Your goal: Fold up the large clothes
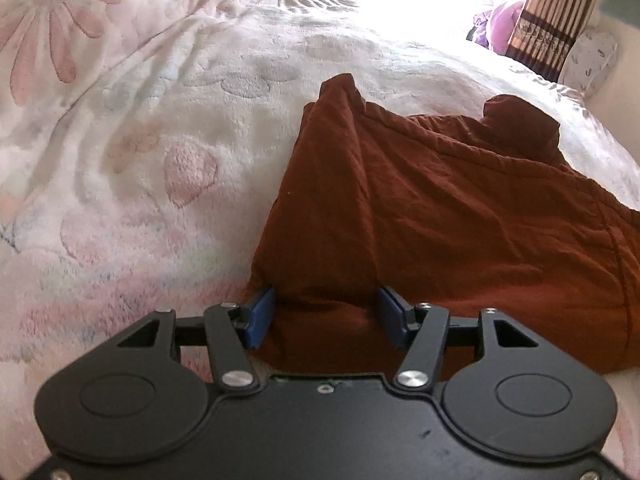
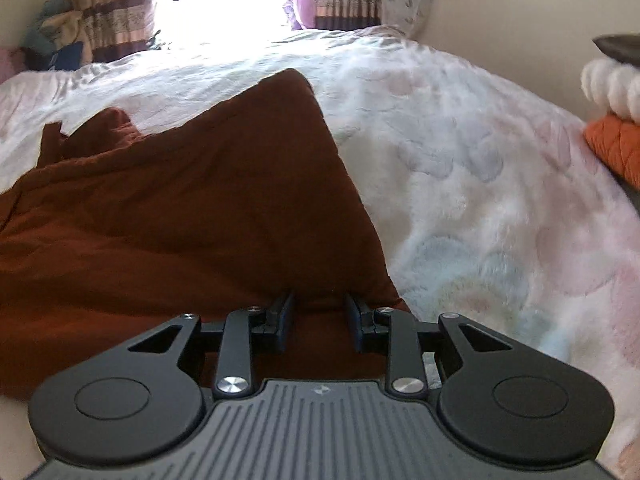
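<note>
A rust-brown padded garment (image 1: pixel 440 208) lies spread on a fluffy white and pink flowered blanket (image 1: pixel 140 140). My left gripper (image 1: pixel 326 314) sits at the garment's near left corner, and a thick bunch of the brown fabric fills the gap between its blue pads (image 1: pixel 262 316). In the right wrist view the same garment (image 2: pixel 180 208) stretches away to the left over the blanket (image 2: pixel 480 200). My right gripper (image 2: pixel 320 316) holds the near right corner, with a fold of fabric pinched between its narrower-set pads (image 2: pixel 286 316). Two raised peaks of cloth stand at the garment's far edge.
Striped curtains (image 1: pixel 548 20) frame a bright window beyond the bed, with a purple item (image 1: pixel 500 24) and a patterned pillow (image 1: pixel 592 60) beside it. On the right lie an orange quilted piece (image 2: pixel 616 152) and a white fluffy item (image 2: pixel 612 84). Piled clothes (image 2: pixel 52 40) sit far left.
</note>
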Motion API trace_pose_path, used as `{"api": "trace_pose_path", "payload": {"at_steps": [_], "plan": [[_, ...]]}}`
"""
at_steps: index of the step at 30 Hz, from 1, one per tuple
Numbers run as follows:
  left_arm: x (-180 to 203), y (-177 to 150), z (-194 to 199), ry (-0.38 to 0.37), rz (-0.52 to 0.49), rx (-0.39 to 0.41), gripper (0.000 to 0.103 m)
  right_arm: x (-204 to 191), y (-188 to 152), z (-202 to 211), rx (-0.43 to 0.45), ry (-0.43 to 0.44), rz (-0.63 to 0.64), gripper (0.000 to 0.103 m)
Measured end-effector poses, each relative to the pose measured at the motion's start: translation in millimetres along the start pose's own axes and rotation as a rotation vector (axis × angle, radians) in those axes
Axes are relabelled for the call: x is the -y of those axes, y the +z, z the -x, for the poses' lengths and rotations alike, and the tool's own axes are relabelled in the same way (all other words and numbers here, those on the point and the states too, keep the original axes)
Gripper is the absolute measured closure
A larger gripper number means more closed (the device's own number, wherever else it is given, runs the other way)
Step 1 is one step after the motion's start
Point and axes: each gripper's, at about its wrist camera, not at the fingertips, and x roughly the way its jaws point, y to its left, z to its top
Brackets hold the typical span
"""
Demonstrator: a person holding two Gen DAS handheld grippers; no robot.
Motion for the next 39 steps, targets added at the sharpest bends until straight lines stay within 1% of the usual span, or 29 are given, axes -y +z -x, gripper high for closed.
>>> {"api": "trace_pose_path", "payload": {"at_steps": [3,5,6,7,8,10,12,14,18,20,21,22,26,29,31,33,34,36,39], "plan": [[6,13,10,0.02,-0.001,0.002,0.046,1,13,8,0.008,0.007,0.0,0.069],[13,27,24,0.014,-0.02,0.053,0.046,1,26,18,0.057,0.04,0.013,0.069],[16,36,30,-0.002,-0.029,0.089,0.046,0,33,19,0.079,0.052,0.017,0.069],[19,44,33,-0.021,-0.031,0.109,0.046,-1,42,18,0.094,0.061,0.017,0.068],[22,55,32,-0.049,-0.032,0.12,0.046,-2,52,15,0.105,0.074,0.017,0.068],[28,71,23,-0.072,-0.053,0.134,0.046,-6,68,6,0.131,0.088,0.019,0.068],[35,84,5,-0.051,-0.092,0.139,0.046,-12,81,-7,0.148,0.095,0.042,0.068],[36,94,-18,-0.04,-0.102,0.101,0.046,-20,89,-22,0.132,0.084,0.071,0.068],[33,99,-58,0.006,-0.095,0.014,0.046,-30,87,-49,0.058,0.039,0.093,0.068],[28,97,-78,0.005,-0.087,-0.036,0.046,-31,82,-59,0.027,0.033,0.105,0.068],[25,95,-86,-0.007,-0.077,-0.062,0.045,-32,80,-63,0.017,0.026,0.113,0.068],[20,92,-91,-0.018,-0.066,-0.074,0.043,-33,77,-67,0.003,0.025,0.122,0.068],[17,91,-101,-0.033,-0.062,-0.076,0.041,-32,75,-74,-0.011,0.038,0.106,0.067],[19,93,-93,-0.033,-0.082,-0.07,0.043,-29,77,-60,0.016,0.036,0.093,0.067],[18,94,-74,-0.027,-0.074,-0.04,0.043,-24,75,-38,0.058,0.043,0.086,0.067],[17,90,-51,-0.037,-0.073,-0.007,0.043,-17,69,-12,0.098,0.051,0.077,0.067],[18,85,-36,-0.054,-0.083,0.005,0.043,-13,64,0,0.113,0.061,0.072,0.065],[20,73,-12,-0.074,-0.108,0.021,0.043,-5,53,18,0.119,0.084,0.07,0.064],[23,48,12,-0.088,-0.13,0.021,0.043,0,38,27,0.093,0.077,0.09,0.064]]}}
